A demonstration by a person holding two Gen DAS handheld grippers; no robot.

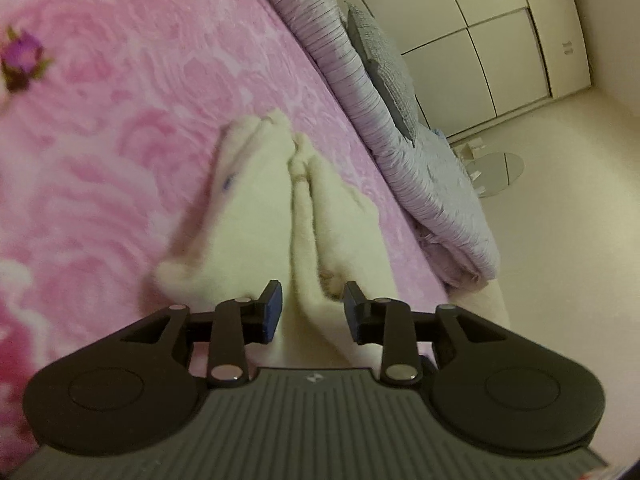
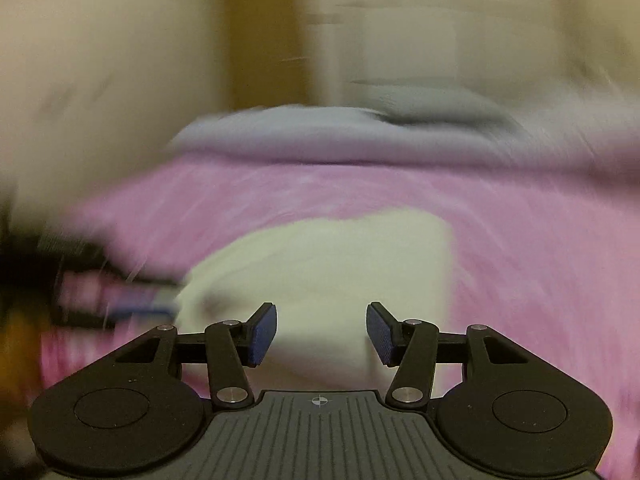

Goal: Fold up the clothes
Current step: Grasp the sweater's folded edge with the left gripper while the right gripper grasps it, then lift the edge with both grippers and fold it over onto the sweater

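White garment point(image 1: 260, 216) lies folded on the pink floral bedspread point(image 1: 120, 140), near the bed edge beside a rolled lilac quilt point(image 1: 400, 148). Left gripper point(image 1: 312, 312): jaws apart, a fabric ridge between the pads but not pinched. Right gripper point(image 2: 322, 332): jaws wide, holding nothing, above the garment; view heavily blurred.

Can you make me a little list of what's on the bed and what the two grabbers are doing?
bed cover: pink blanket with rose pattern
clothing: white garment, bunched in folds
far edge: grey-lilac quilt, folded
left gripper: open, garment between its pads
right gripper: open, above the garment, holding nothing
picture quality: right view blurred
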